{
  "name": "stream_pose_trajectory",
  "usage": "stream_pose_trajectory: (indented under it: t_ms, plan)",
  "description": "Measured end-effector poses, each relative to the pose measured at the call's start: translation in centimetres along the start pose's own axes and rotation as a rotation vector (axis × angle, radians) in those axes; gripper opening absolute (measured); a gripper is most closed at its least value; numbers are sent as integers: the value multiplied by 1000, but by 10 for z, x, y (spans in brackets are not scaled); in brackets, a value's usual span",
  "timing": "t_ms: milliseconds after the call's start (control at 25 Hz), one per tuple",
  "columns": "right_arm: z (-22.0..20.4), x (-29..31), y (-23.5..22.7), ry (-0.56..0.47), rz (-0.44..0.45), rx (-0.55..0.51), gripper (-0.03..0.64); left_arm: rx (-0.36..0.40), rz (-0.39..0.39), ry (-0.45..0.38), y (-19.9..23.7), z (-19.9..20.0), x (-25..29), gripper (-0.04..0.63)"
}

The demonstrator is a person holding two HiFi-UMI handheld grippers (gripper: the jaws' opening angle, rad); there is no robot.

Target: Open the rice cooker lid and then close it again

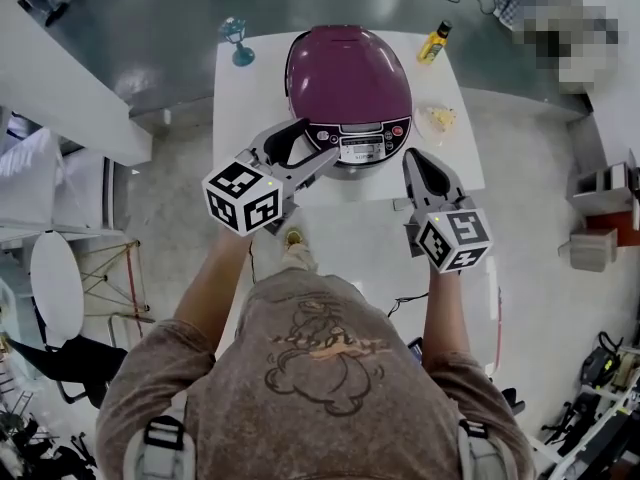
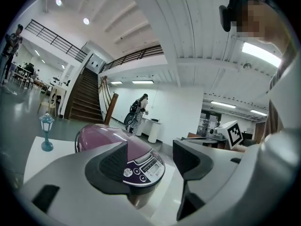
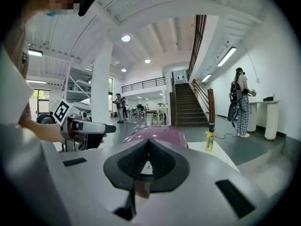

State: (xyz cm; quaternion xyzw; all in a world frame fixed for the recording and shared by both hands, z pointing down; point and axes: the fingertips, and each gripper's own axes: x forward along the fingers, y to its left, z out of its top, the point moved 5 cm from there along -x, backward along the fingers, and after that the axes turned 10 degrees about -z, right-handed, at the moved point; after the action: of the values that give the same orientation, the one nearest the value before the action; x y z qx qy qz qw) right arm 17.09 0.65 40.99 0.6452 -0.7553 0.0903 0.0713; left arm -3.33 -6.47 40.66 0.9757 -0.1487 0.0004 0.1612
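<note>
Head view is showing the shut rice cooker [image 1: 348, 78] sitting on the worktop [image 1: 245, 108] just ahead of the left tool [image 1: 318, 140], which is gaping released, empty. The right tool [image 1: 414, 158], clenched on nothing, is hanging slightly farther off.

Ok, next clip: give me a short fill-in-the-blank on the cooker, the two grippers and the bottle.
1. The rice cooker lid is ____ (open or closed).
2. The left gripper holds nothing, and its jaws stand ____.
3. The right gripper has its jaws ____.
4. The bottle is ____ in colour.
Missing words: closed; open; shut; yellow.
</note>
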Motion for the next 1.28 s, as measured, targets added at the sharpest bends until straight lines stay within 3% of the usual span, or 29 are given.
stream_pose_trajectory:
  t_ms: [520,840,1080,1280]
  plan:
    - [-53,-86,13,-51,-32,89,4,65,67,-20,-69,-48,-46,299]
    - [-74,-107,27,-81,-34,100,3,95,136,-16,-89,-79,-65,206]
    - [-90,-111,37,-67,-31,95,3,53,202,-32,-91,-93,-76,96]
    - [-98,-110,41,-60,-30,96,3,43,244,-62,-91,-97,-86,44]
